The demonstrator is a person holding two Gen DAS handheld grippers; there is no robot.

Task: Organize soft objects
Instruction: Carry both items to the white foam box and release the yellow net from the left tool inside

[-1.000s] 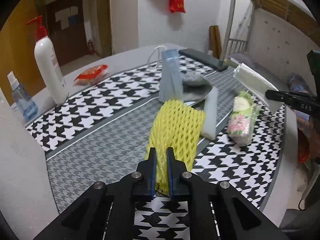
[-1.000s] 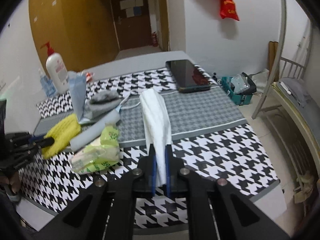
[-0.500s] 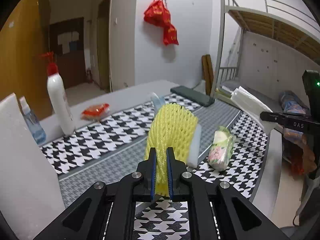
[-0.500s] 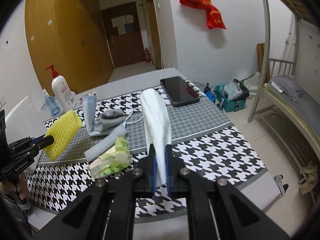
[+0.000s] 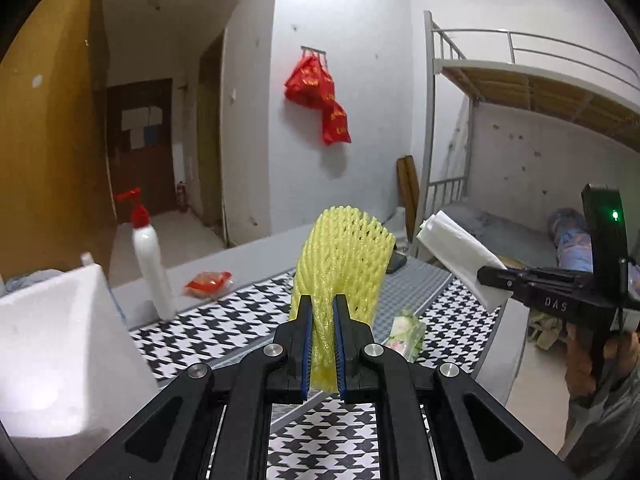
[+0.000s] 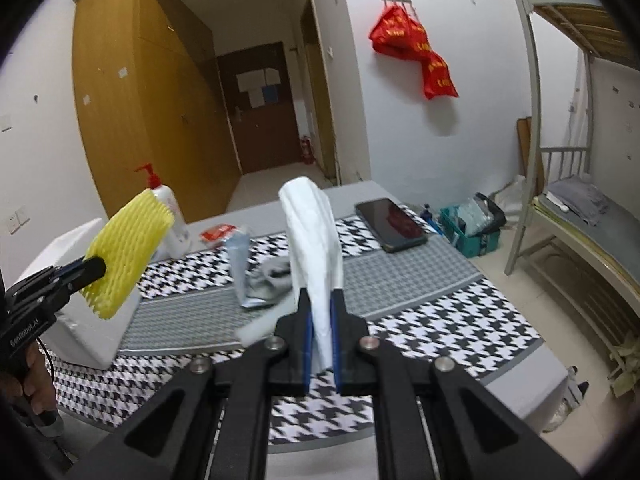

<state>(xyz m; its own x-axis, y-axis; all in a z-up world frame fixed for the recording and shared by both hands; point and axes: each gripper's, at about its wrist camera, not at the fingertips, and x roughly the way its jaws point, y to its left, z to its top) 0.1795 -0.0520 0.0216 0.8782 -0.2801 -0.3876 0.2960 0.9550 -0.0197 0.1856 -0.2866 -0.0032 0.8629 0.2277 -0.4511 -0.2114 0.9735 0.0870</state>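
My left gripper (image 5: 321, 312) is shut on a yellow foam net sleeve (image 5: 344, 256), which stands up from the jaws well above the table; the sleeve (image 6: 128, 248) also shows at the left of the right wrist view. My right gripper (image 6: 320, 304) is shut on a folded white cloth (image 6: 314, 240), also held in the air; the same cloth (image 5: 460, 256) shows at the right of the left wrist view. A white foam box (image 5: 60, 344) stands at the table's left end, just left of the yellow sleeve. On the table lie a grey sock (image 6: 274, 276), a pale blue pouch (image 6: 238, 256) and a green tissue pack (image 5: 406, 332).
The table carries a black-and-white houndstooth cloth (image 6: 440, 320). On it stand a white pump bottle (image 5: 150, 268), a red snack packet (image 5: 208, 282) and a dark phone (image 6: 390, 224). A bunk bed (image 6: 580, 220) and a green basket (image 6: 472, 224) are at the right.
Both grippers rose off the table with their loads: the yellow sleeve and the white cloth now hang in the air. The white foam box has come closer at the left.
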